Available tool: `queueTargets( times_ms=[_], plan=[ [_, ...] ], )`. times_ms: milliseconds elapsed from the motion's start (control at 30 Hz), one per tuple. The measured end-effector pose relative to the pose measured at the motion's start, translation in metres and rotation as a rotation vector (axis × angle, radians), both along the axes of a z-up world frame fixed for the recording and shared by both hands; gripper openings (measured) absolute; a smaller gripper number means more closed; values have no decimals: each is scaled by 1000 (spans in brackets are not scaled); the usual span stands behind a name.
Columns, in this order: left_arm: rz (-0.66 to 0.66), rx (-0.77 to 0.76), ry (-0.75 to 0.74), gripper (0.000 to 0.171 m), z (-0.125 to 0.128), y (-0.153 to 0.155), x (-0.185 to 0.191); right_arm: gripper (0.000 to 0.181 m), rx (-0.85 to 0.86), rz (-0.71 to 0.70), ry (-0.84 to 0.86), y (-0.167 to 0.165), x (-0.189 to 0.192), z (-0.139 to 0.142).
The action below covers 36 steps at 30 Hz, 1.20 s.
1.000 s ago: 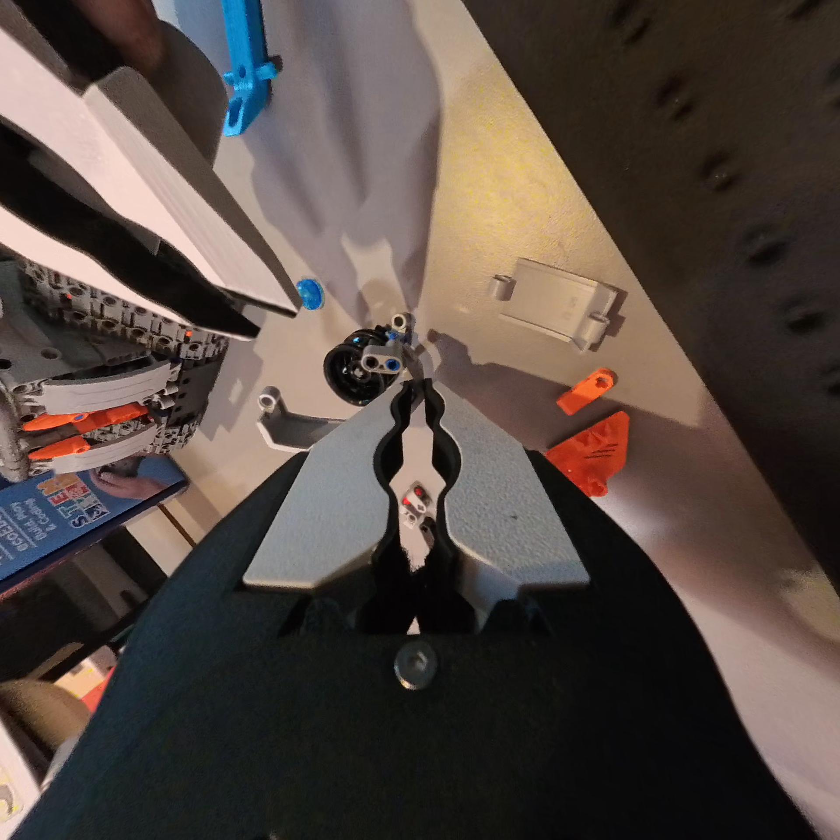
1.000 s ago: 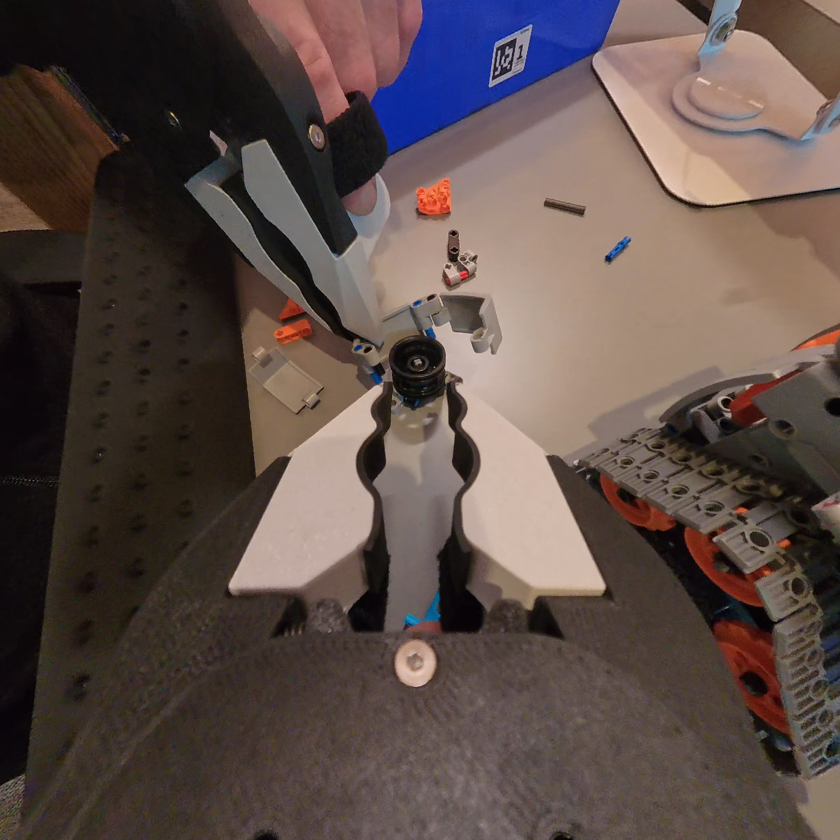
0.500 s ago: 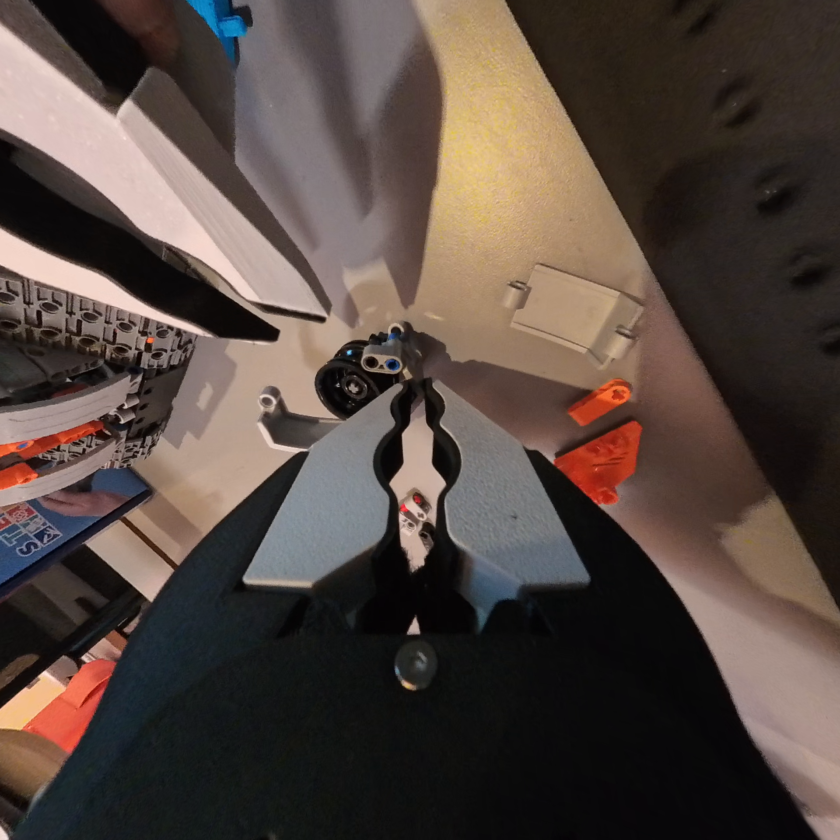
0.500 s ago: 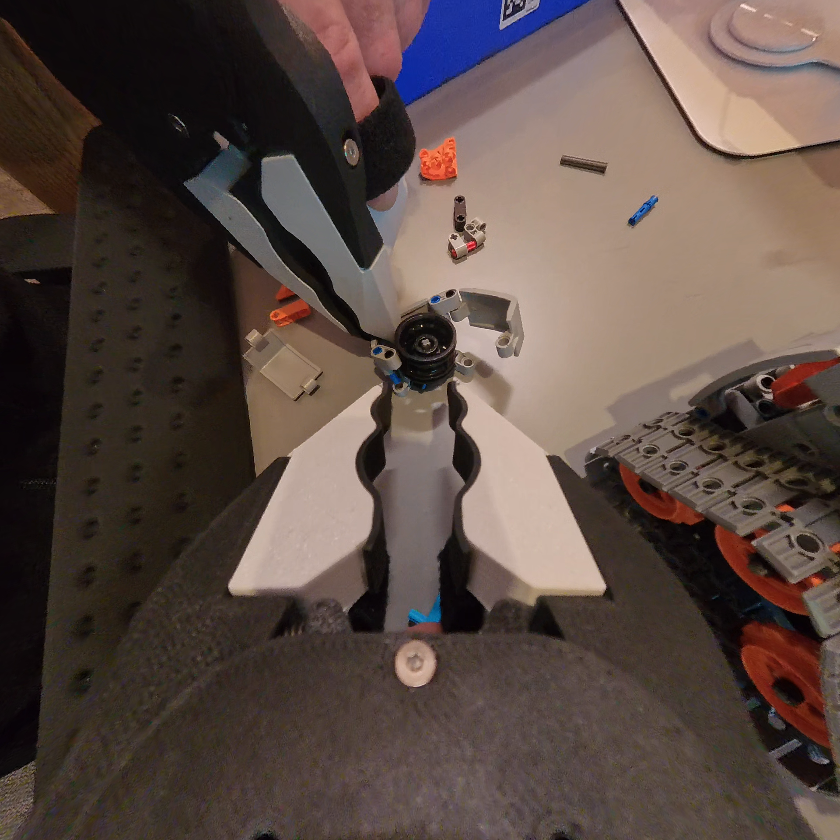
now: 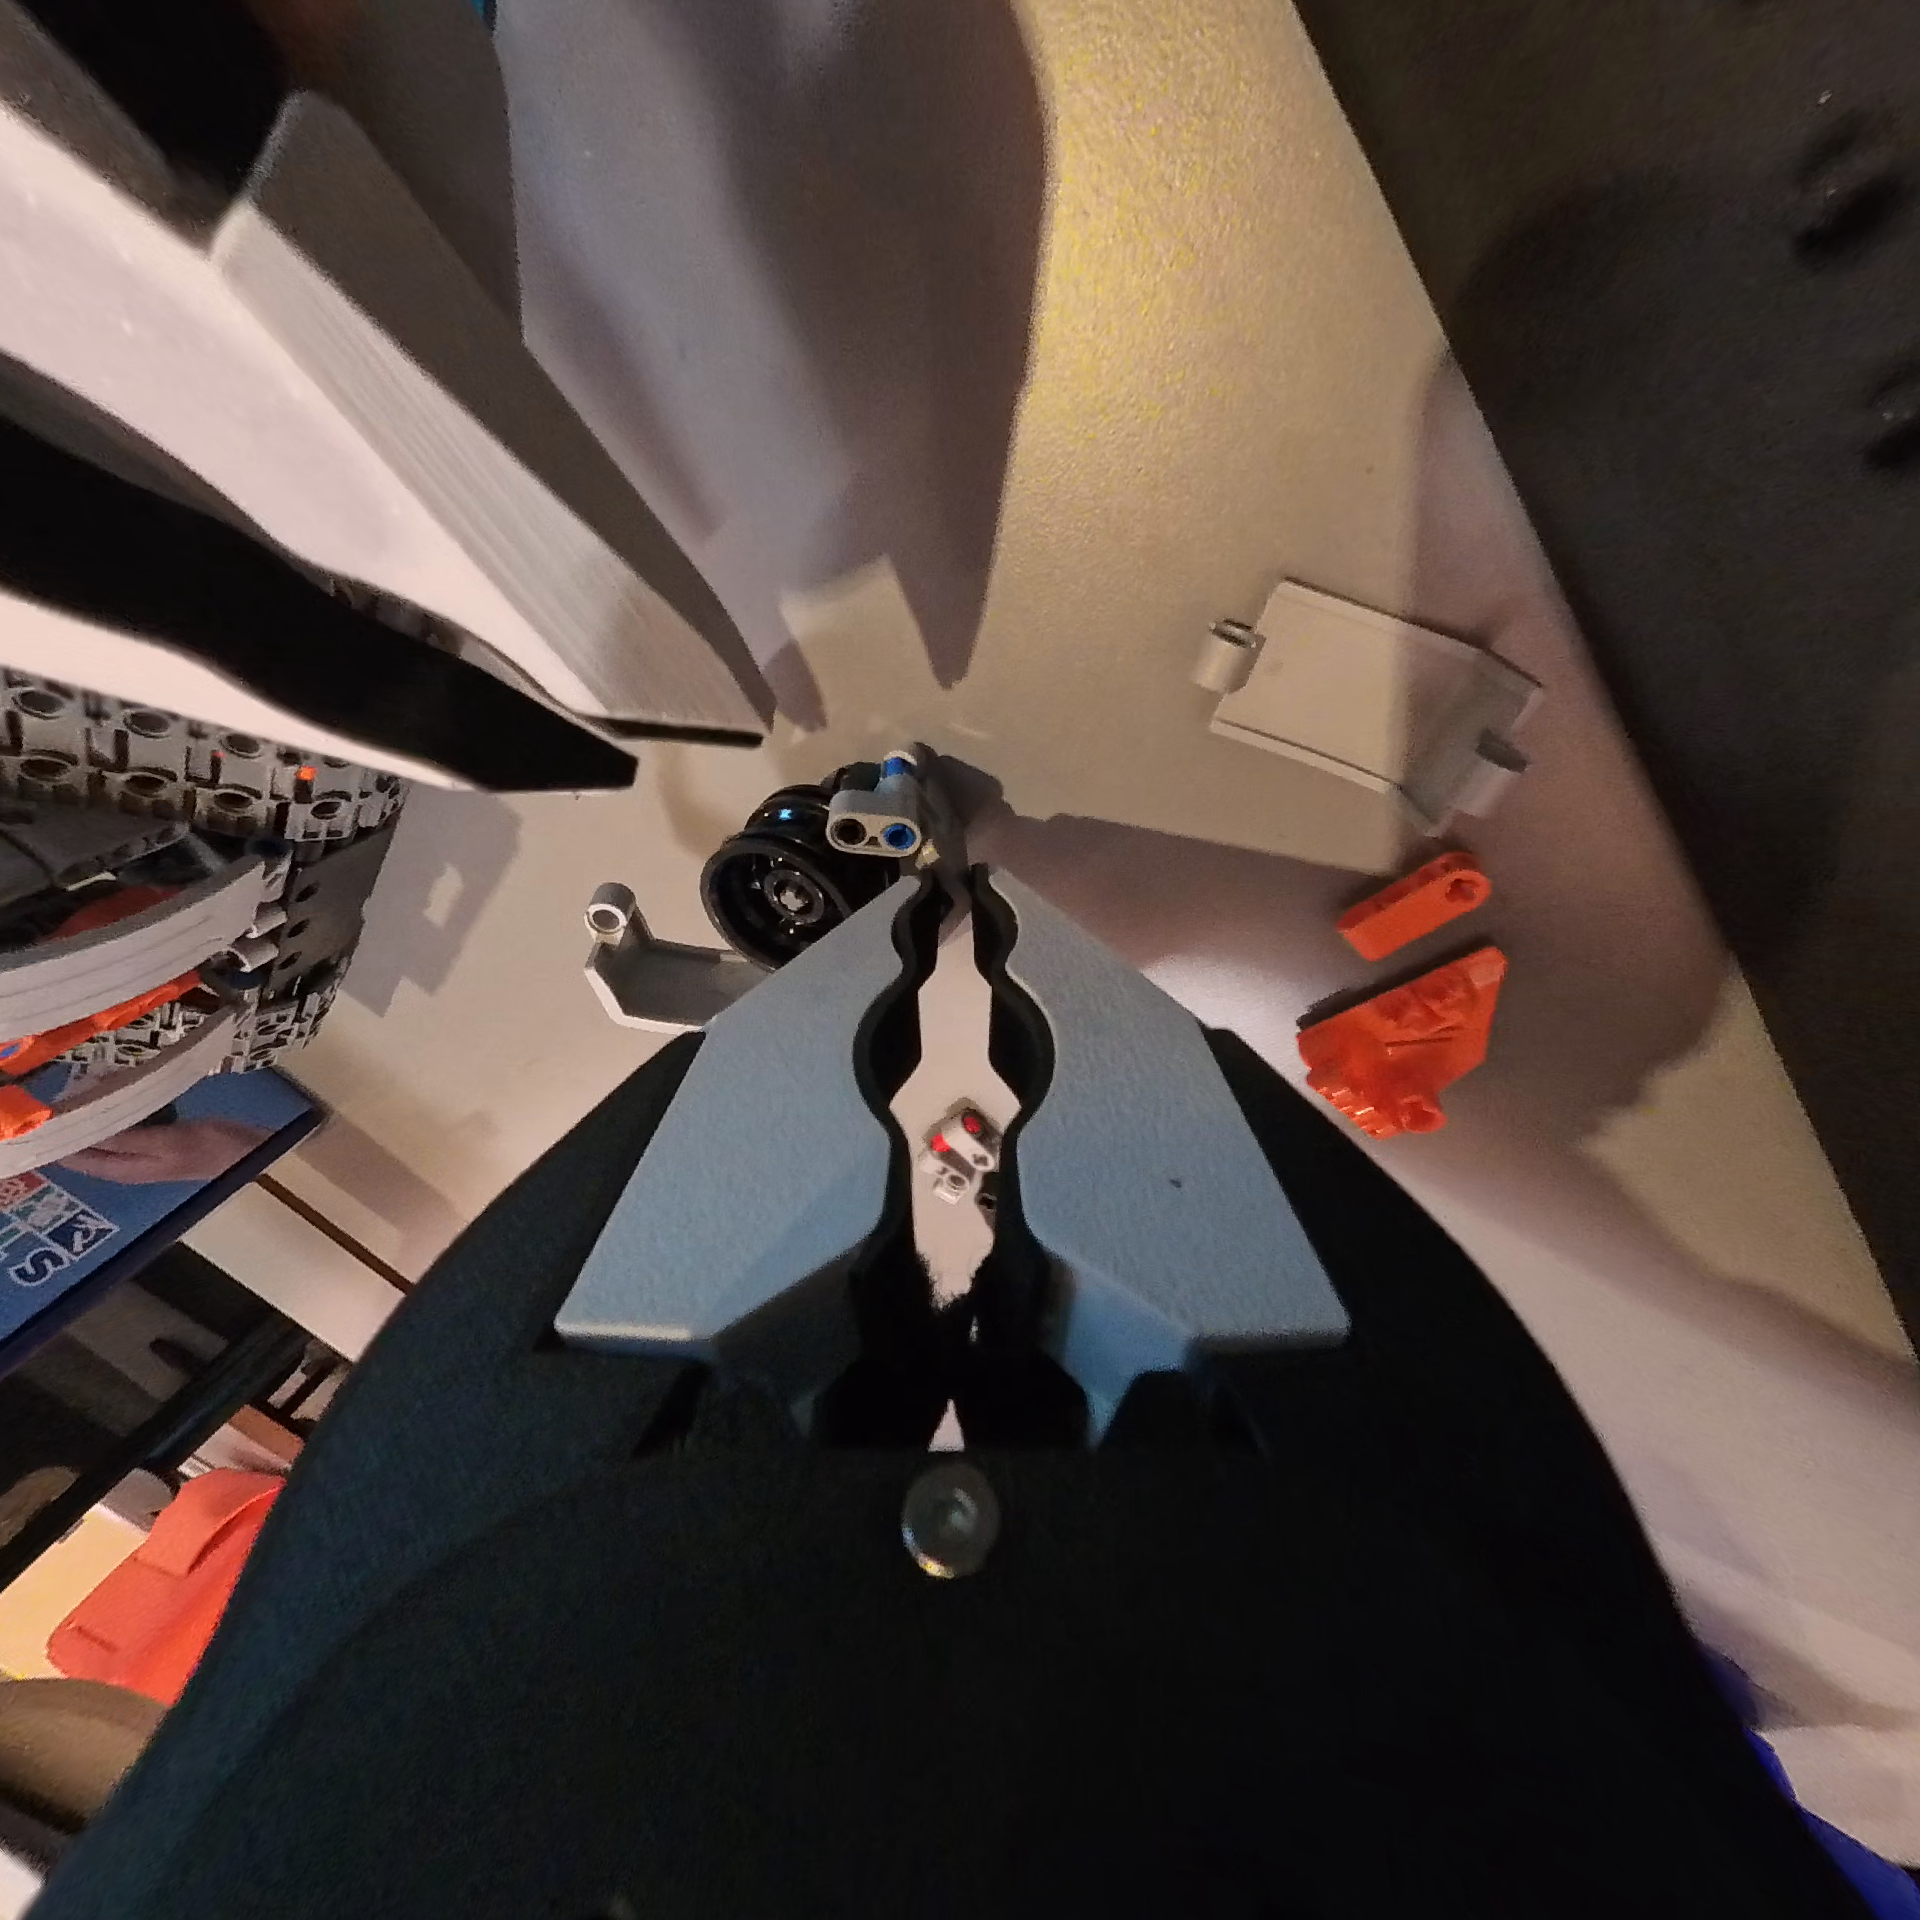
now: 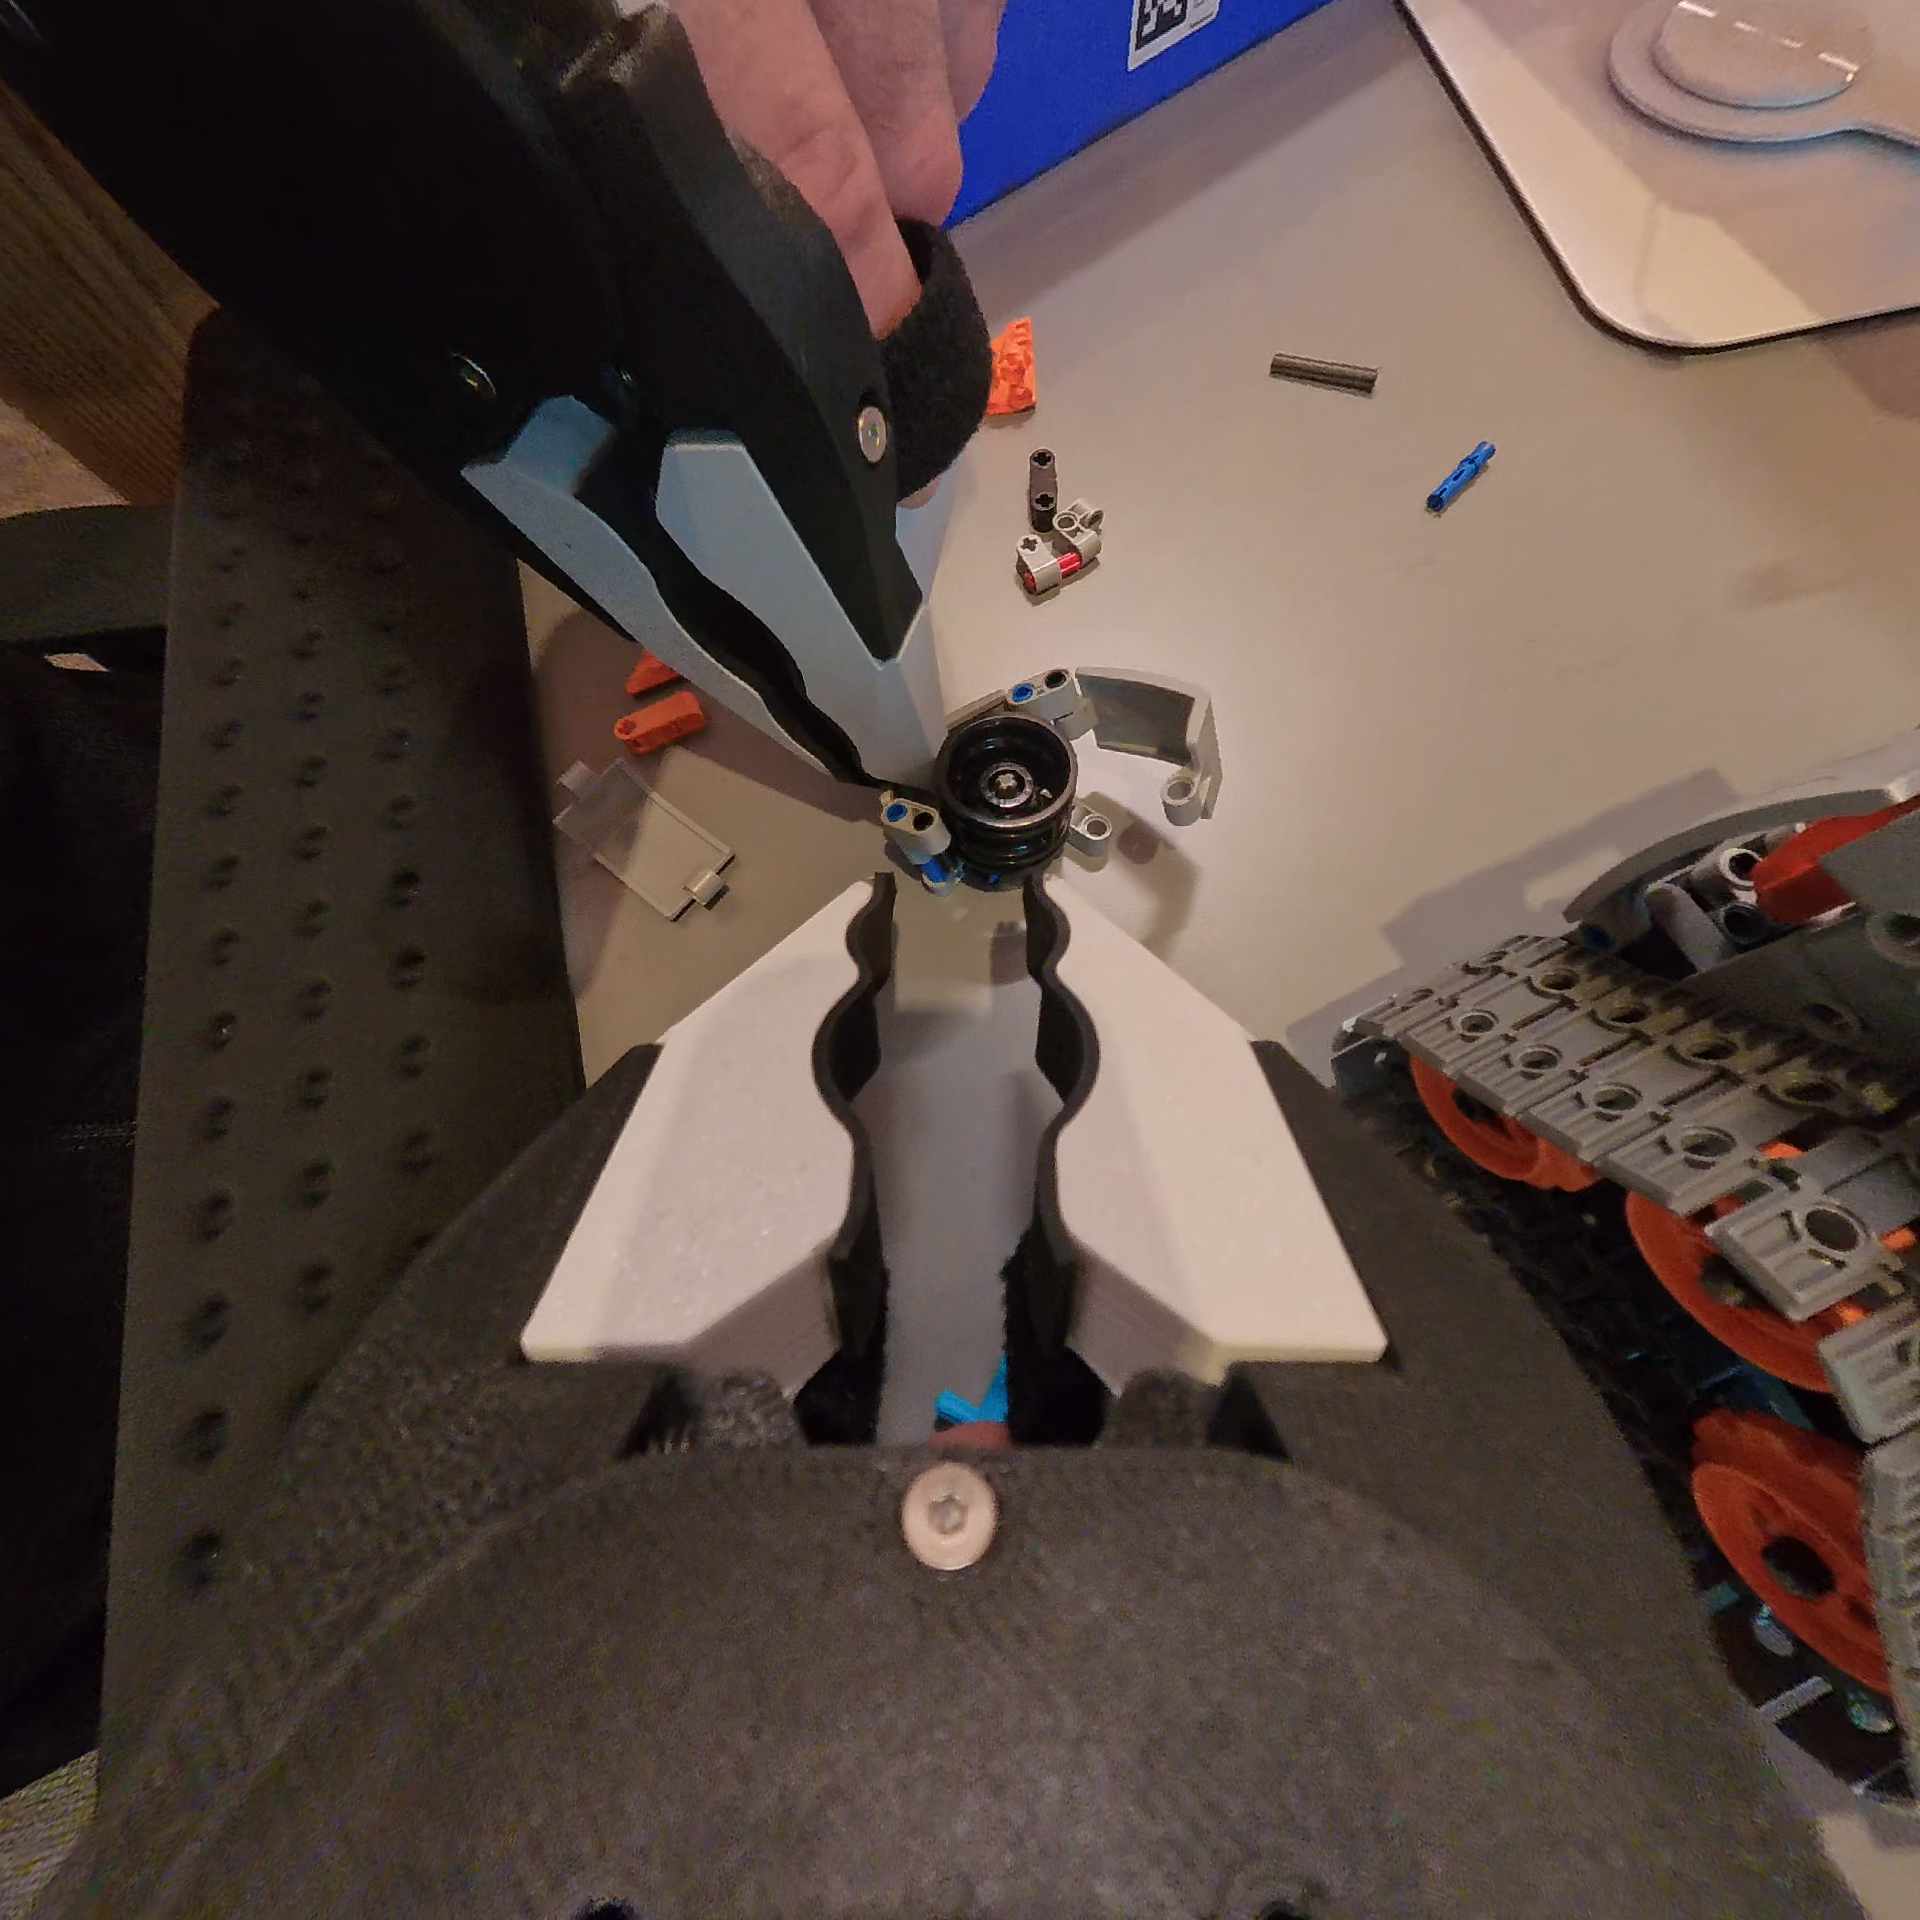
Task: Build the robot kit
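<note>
The small black ribbed plastic wheel with grey connectors and blue pins pushed into it [image 6: 1003,795] sits at the centre of the right wrist view, low over the grey surface [image 6: 1351,727]; whether it rests there or is lifted clear, I cannot tell. It looks light and rigid. The pressed-in pins would likely pull loose under a twist, so the ribbed rim seems the safer place to hold (the connectors are small and smooth).

The left claw [image 6: 868,774] comes in from the upper left of that view, held by a hand [image 6: 862,135]. Its jaws are pinched together on the edge of the wheel cluster beside a grey connector. The right claw [image 6: 956,894] stands with jaws apart, its tips just short of the wheel and holding nothing.

A grey curved panel [image 6: 1153,717] lies just beside the wheel, to its right. A flat grey hinged plate [image 6: 644,831] and orange bits [image 6: 660,717] lie to its left, and a grey-and-orange tracked model [image 6: 1610,1091] fills the lower right.
</note>
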<state>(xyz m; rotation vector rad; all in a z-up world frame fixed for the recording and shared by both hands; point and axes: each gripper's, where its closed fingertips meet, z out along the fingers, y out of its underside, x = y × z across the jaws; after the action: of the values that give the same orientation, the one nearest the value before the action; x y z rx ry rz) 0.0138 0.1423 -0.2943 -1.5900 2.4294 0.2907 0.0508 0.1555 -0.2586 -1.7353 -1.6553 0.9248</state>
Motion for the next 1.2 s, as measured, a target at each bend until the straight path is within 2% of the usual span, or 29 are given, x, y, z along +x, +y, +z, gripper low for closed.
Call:
queueTargets(
  times_ms=[233,400,800,900,1033,1200],
  plan=[
    [1,-10,-19,5,-3,0,1,21,39,22,13,-2,-3,4],
    [6,23,-39,9,-4,3,-1,23,67,38,-20,-5,-8,-3],
    [42,106,-187,16,14,2,0,20,100,10,-10,4,-11,4],
    [88,140,-262,20,21,3,-3,20,141,17,-37,4,-14,2],
    [228,145,-414,29,32,8,-9,31,156,15,-44,7,-17,4],
    [408,94,-479,42,22,13,-19,32,155,43,-93,11,-19,0]
  ],
)
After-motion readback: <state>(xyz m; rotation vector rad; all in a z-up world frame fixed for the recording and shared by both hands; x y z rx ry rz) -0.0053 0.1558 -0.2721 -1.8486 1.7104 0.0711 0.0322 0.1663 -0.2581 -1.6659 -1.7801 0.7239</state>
